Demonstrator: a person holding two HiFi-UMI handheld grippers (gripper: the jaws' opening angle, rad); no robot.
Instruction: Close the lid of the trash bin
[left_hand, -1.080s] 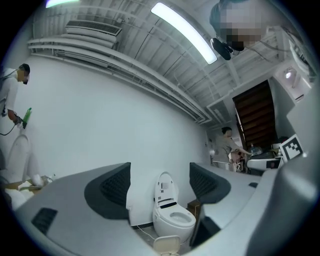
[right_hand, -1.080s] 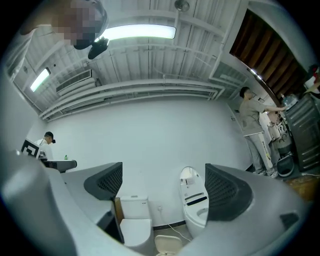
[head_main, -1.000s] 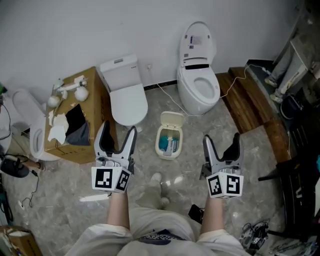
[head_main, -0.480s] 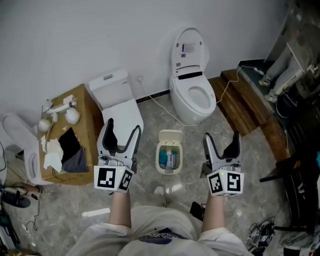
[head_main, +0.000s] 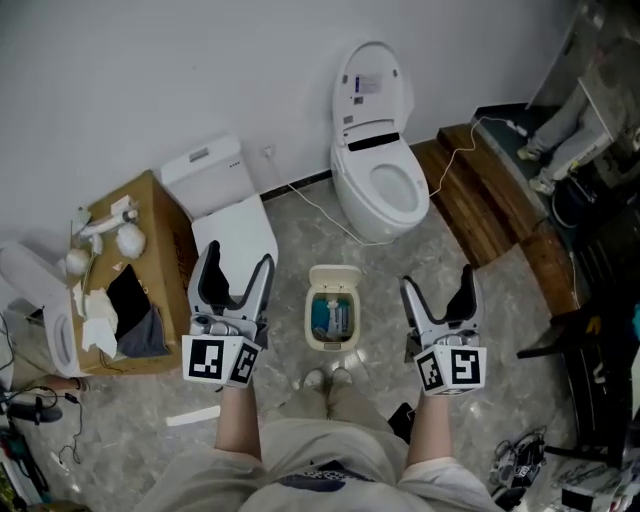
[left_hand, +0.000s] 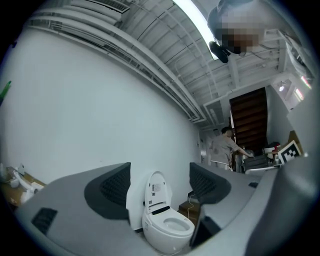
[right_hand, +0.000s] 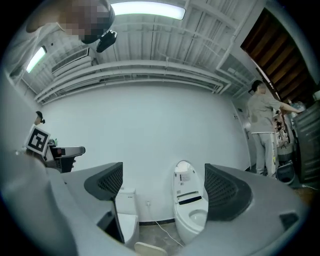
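Cream plastic trash bin (head_main: 333, 346) is sitting on the grey stone floor (head_main: 385, 300) betw. the two grippers, just ahead of the person's shoes (head_main: 326, 379). Its lid (head_main: 334, 277) is standing open, tipped back toward the wall — blue and white stuff is showing inside.

Left gripper (head_main: 238, 262) is hanging to the bin's left, clear of it, jaws spread wide and released. In the left gripper view only the far open toilet (left_hand: 162, 222) is showing betw. them.

Right gripper (head_main: 438, 284) is hanging to the bin's right, also apart from it, jaws likewise released. Right gripper view is showing the same toilet and the white wall betw. the pads, w/ the lid's edge peeking in at the bottom.

Beyond the bin, that toilet is standing against the wall w/ its seat cover up. A closed toilet (head_main: 240, 225) is standing to its left, and a cardboard box (head_main: 165, 230) w/ cloths on top is sitting beside that one. Dark wooden platform (head_main: 475, 200) is lying to the right. Both gripper views are catching another person (right_hand: 265, 125) standing far off — details too small to tell.
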